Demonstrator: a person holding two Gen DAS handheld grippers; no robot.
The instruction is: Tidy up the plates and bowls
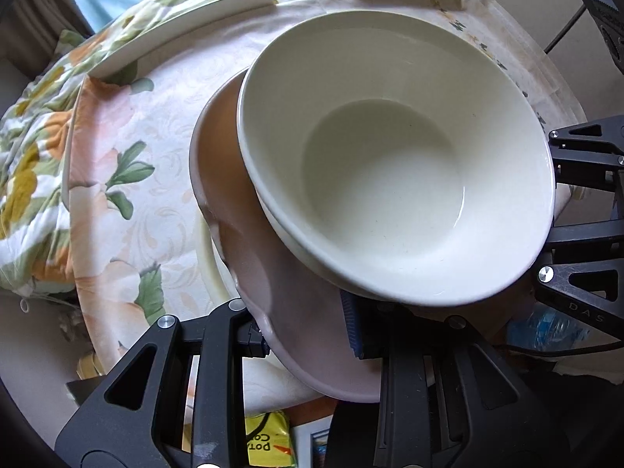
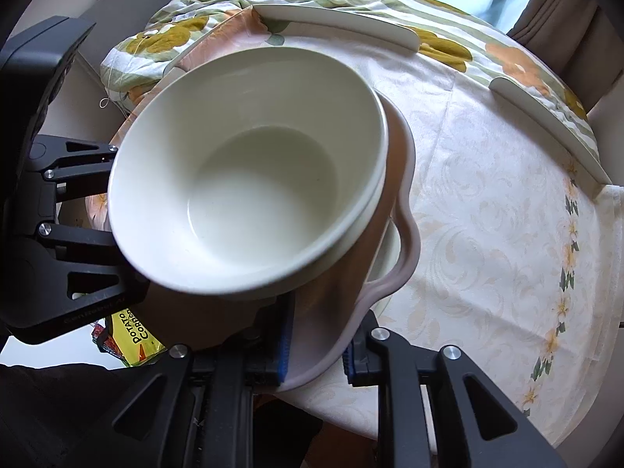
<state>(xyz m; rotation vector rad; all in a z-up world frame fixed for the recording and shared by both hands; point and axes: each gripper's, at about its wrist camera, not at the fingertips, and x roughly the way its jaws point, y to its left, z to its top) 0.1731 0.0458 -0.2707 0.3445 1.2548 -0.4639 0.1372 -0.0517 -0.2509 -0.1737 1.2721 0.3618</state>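
Both grippers' fingers (image 1: 353, 323) clamp the pink plate's (image 1: 280, 312) opposite rims; above it, the stacked white bowl (image 1: 390, 163) could slide off if tilted.

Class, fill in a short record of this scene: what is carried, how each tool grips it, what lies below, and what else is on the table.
carried: white bowl sitting on a pink wavy-edged plate
left tool: shut on the plate's rim
right tool: shut on the plate's rim
below: table with floral tablecloth
also there: two white plates at the far edge
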